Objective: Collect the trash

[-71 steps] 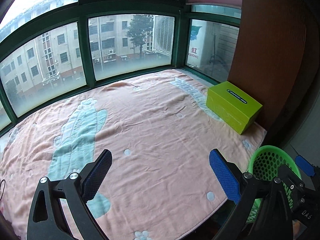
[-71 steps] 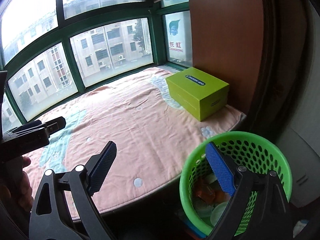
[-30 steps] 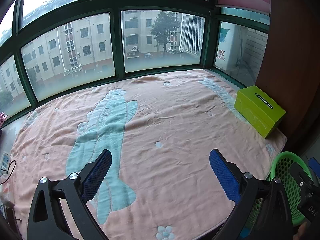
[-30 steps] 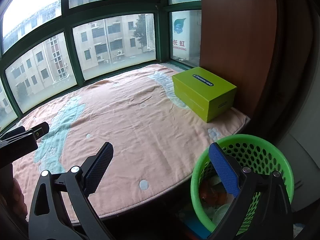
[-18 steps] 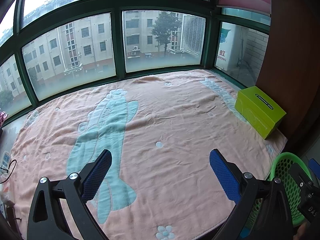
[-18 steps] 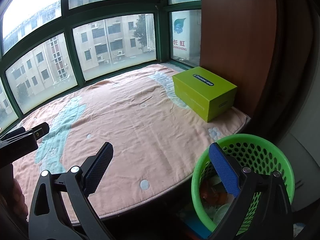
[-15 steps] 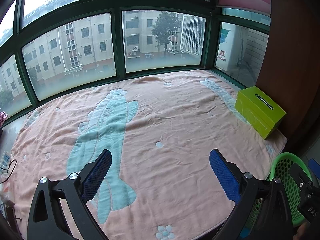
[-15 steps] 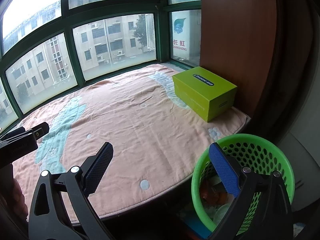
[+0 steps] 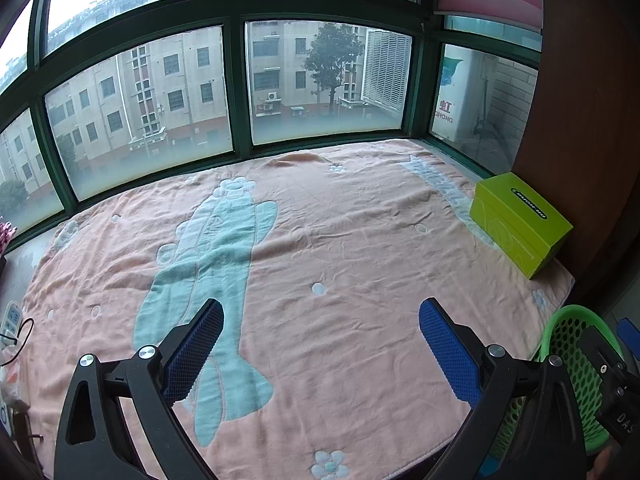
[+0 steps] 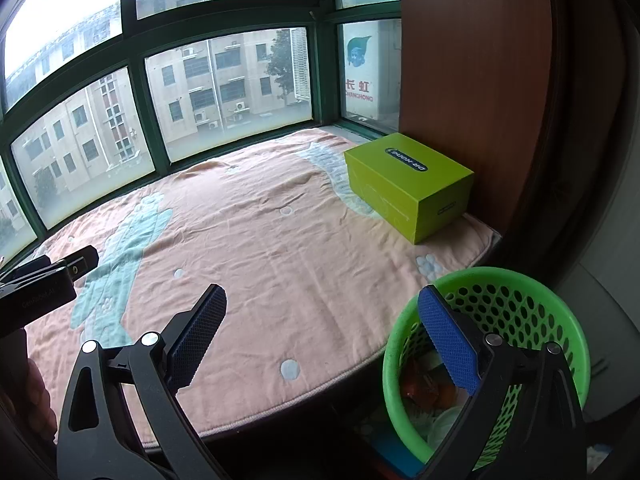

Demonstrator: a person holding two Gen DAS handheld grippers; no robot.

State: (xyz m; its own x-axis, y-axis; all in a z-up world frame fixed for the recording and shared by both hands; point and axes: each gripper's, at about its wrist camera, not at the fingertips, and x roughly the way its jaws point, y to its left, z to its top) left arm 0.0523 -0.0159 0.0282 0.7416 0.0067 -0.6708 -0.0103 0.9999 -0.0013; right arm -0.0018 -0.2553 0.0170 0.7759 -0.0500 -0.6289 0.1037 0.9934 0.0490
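Change: since 2.4 s ago we see the left view pull back and swing left, more blanket showing; last half second, nothing shifts.
Left gripper (image 9: 320, 344): jaws wide apart, empty, hovering over the blanket (image 9: 340, 248).
Right gripper (image 10: 322, 338): jaws wide apart, empty, right finger over the bin's rim.
Bin (image 10: 560, 304): green mesh, on the floor just beside the blanket's right corner.
Trash (image 10: 428, 390): orange and pale bits inside the bin; we cannot tell what they are.
Box (image 10: 408, 184): lime green, on the blanket against the brown panel.
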